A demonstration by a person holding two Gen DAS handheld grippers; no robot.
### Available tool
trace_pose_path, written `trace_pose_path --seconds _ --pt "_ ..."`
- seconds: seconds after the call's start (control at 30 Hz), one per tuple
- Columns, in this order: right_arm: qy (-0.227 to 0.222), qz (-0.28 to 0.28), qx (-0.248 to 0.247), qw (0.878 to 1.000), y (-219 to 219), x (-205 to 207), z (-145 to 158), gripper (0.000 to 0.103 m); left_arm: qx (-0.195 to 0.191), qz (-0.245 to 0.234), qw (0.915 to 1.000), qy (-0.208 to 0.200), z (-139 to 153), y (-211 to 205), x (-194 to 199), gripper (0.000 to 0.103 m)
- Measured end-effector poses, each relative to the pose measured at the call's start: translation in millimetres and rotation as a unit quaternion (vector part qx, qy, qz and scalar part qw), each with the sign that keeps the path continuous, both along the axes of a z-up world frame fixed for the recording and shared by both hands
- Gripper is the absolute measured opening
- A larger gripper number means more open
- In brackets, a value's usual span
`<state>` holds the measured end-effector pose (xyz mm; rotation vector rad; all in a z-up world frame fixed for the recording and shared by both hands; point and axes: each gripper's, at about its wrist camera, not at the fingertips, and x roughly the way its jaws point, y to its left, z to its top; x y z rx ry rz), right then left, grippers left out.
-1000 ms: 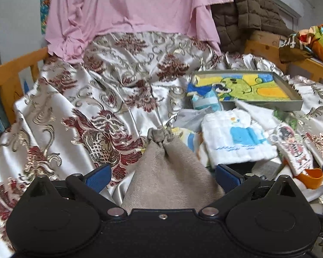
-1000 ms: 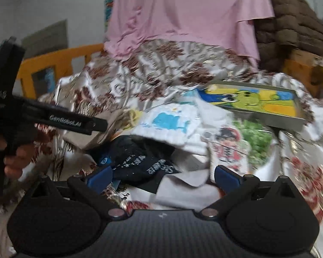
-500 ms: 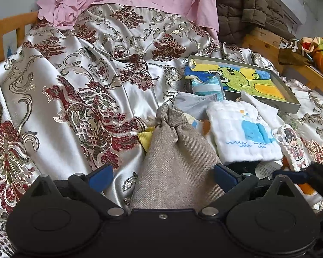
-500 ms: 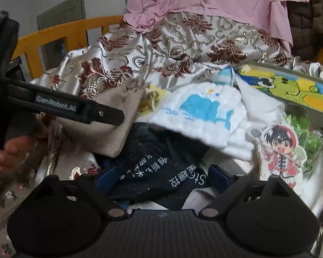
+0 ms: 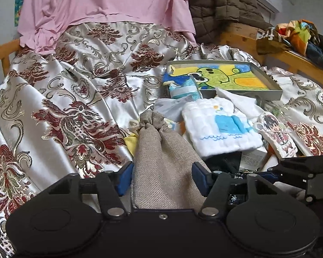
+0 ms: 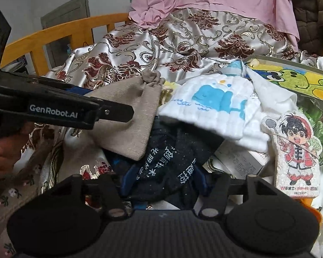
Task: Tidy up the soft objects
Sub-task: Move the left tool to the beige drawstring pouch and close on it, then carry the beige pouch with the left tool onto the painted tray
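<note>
My left hand-held gripper [image 5: 162, 177] is closing around the wide bottom of the beige drawstring pouch [image 5: 161, 161]; the blue pads look to be touching the cloth on both sides, though I cannot be sure how firmly they press. My right hand-held gripper [image 6: 162, 181] is closing too, with the dark navy cloth with white printed characters [image 6: 172, 163] bunched between its fingers and seemingly pinched by the pads.

Both pieces sit in a heap of soft things on the bed, over the shiny silver bedspread with dark red floral patterns [image 5: 75, 90]. The pouch lies at the left edge of the heap with its cinched neck pointing away from me, and its lower corner overlaps the navy cloth. Just beyond the navy cloth is a white quilted cloth with a blue whale [image 6: 213, 105], resting partly on top of it. To the right of that lies a foam-like cutout of a cartoon boy in a red coat [image 6: 297, 154].

Farther back, a shallow grey tray [image 5: 267, 90] holds a cloth with a green cartoon frog on yellow [image 5: 221, 76], and a blue striped piece [image 5: 184, 89] leans at its near left corner. At the head of the bed a pink sheet [image 5: 109, 2] hangs down, with a brown quilted blanket [image 5: 224, 4] to its right.
</note>
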<state>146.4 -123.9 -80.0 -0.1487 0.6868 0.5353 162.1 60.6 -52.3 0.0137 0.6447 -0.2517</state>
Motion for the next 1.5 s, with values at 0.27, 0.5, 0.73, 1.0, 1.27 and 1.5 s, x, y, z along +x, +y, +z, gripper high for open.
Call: trace_pose_path --seconds 0.27,0.5,0.73,1.0,1.27,1.5 --pt "-0.005 -0.001 0.000 1.000 1 -2 -2 0.062 0.013 -0.018 0.9994 -0.028 5 -10 -9 0.048" --pt "-0.007 -0.002 0.001 1.000 1 -4 -2 0.060 0.050 -0.025 0.9982 -0.022 -1 -21 -8 0.039" --pt "-0.019 -0.004 -0.001 1.000 2 -7 -1 0.034 -0.005 -0.001 0.9999 0.010 -5 -7 -1 0.020" --pt "-0.046 -0.004 -0.018 0.999 4 -18 2 0.012 -0.045 -0.006 0.9977 0.050 -12 -4 4 0.013" --pt "-0.130 0.012 -0.059 0.990 8 -53 15 0.006 -0.044 0.024 0.9987 0.006 15 -7 -21 0.011" --pt "-0.213 0.002 -0.048 0.976 0 -79 38 0.006 -0.066 0.058 0.9949 -0.048 49 -6 -41 0.011"
